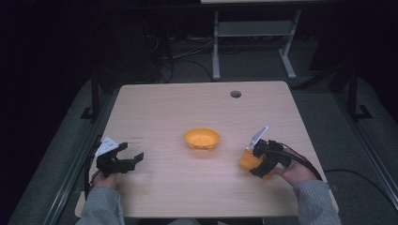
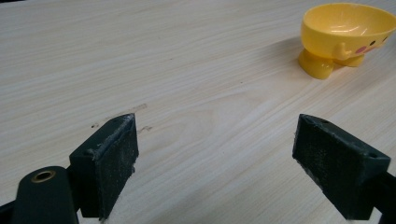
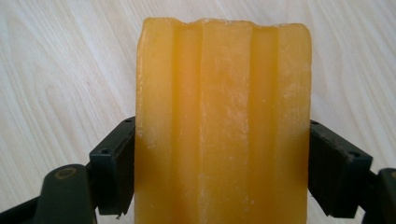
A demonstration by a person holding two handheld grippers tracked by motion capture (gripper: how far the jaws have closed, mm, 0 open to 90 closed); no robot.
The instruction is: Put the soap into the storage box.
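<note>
A small yellow footed bowl (image 1: 202,138) stands upright near the middle of the wooden table (image 1: 197,105); the left gripper view has this bowl (image 2: 348,35) at the upper right. My left gripper (image 1: 130,158) rests low at the table's left side, jaws wide open over bare wood (image 2: 215,154), pointing toward the bowl. An orange ribbed block (image 1: 248,161) lies at the right. My right gripper (image 1: 253,164) is shut on the block (image 3: 223,126), one pad pressed against each of its sides.
A round cable hole (image 1: 235,93) sits near the table's far edge. Behind the table stand a white desk frame (image 1: 253,42) and loose cables on dark floor. Wide bare wood lies between the grippers and the bowl.
</note>
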